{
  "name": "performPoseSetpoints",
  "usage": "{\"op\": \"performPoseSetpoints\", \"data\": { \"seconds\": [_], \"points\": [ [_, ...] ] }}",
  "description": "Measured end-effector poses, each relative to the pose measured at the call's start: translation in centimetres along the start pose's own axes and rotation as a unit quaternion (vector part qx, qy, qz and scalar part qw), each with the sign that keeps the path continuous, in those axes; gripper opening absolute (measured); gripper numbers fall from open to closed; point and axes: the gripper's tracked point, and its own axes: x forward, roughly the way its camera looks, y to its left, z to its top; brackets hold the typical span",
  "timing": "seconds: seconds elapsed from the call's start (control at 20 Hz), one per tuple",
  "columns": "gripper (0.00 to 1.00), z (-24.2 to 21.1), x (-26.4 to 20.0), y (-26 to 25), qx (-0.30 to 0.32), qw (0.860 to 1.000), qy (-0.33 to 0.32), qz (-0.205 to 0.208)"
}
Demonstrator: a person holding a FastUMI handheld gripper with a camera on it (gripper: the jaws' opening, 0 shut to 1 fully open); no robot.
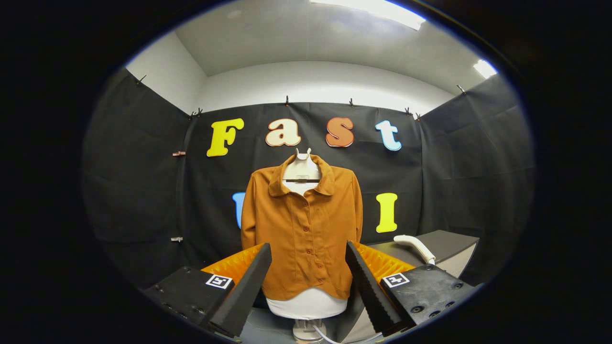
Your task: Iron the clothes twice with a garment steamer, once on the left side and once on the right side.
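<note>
Black cloth walls (143, 191); white ceiling (306, 38) with bright light panels (377, 9); dark table (444, 243).

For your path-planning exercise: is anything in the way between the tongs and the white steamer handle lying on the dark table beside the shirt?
Nothing visible. The tongs are open and empty, facing the brown shirt. The steamer handle lies beyond the right-hand finger on the dark table, with only bare tabletop showing around it.

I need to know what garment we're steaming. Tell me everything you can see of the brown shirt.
The brown shirt is a rust-coloured, long-sleeved garment with a rounded collar and a buttoned front, closed all the way down. The fabric looks smooth and fairly heavy. It hangs upright on a white torso form, sleeves straight at its sides, the hem curving above the form's base. It stands beyond the open claw, untouched by its fingers.
</note>
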Motion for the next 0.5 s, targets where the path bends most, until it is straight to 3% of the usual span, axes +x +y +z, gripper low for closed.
{"op": "performPoseSetpoints", "data": {
  "seconds": [0.5],
  "points": [
    [0.98,-0.87,0.56,0.28,0.000,0.999,0.013,-0.047]
  ]
}}
